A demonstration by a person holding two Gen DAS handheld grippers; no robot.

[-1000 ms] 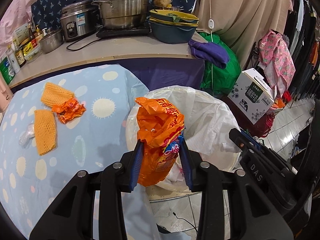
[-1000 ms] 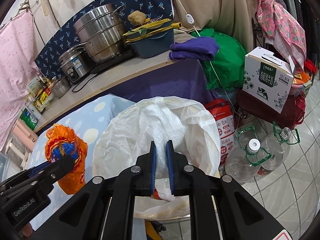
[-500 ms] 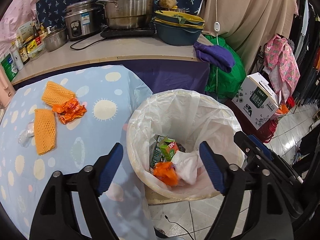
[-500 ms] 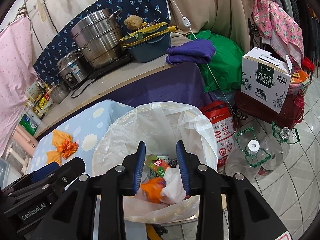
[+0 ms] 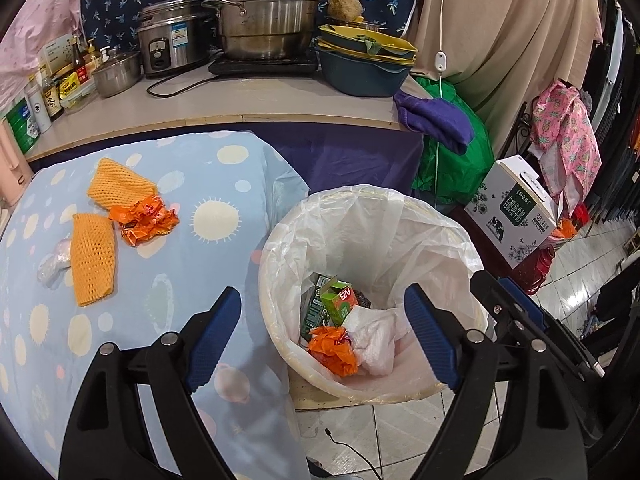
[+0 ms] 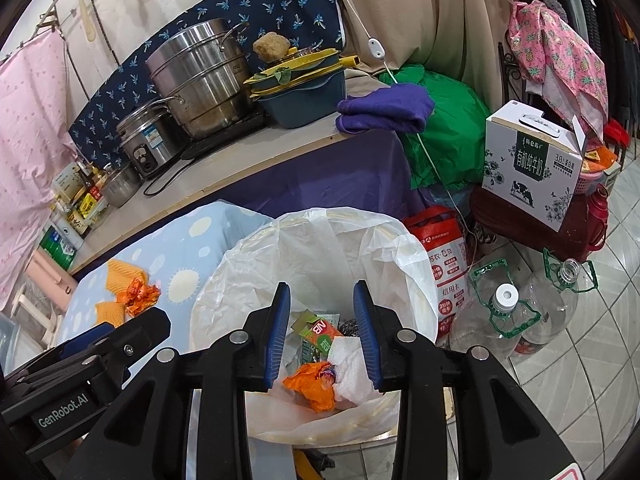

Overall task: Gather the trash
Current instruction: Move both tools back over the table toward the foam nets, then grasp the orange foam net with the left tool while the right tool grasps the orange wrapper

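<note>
A bin lined with a white bag [image 5: 436,236] [image 6: 400,256] stands beside the table. Inside lie an orange bag [image 5: 334,350] [image 6: 314,384], a white tissue [image 5: 374,340] [image 6: 350,360] and a green carton [image 5: 339,298] [image 6: 318,330]. My left gripper [image 5: 322,334] is wide open and empty above the bin. My right gripper [image 6: 322,322] is open and empty over the bin too. On the blue spotted tablecloth [image 5: 200,264] lie two orange foam nets [image 5: 93,258] [image 5: 120,184], a crumpled orange wrapper [image 5: 144,222] [image 6: 140,294] and a clear plastic scrap [image 5: 54,262].
A counter behind holds steel pots [image 5: 266,12], a rice cooker [image 5: 170,36], a blue basin [image 5: 364,70] and a purple cloth [image 5: 434,122]. A milk box [image 6: 532,164], empty water jugs [image 6: 520,312] and a red bag [image 6: 444,252] crowd the floor to the right.
My left gripper opened and dropped the orange bag into the bin. My right gripper opened and let go of the white tissue, which now lies in the bin.
</note>
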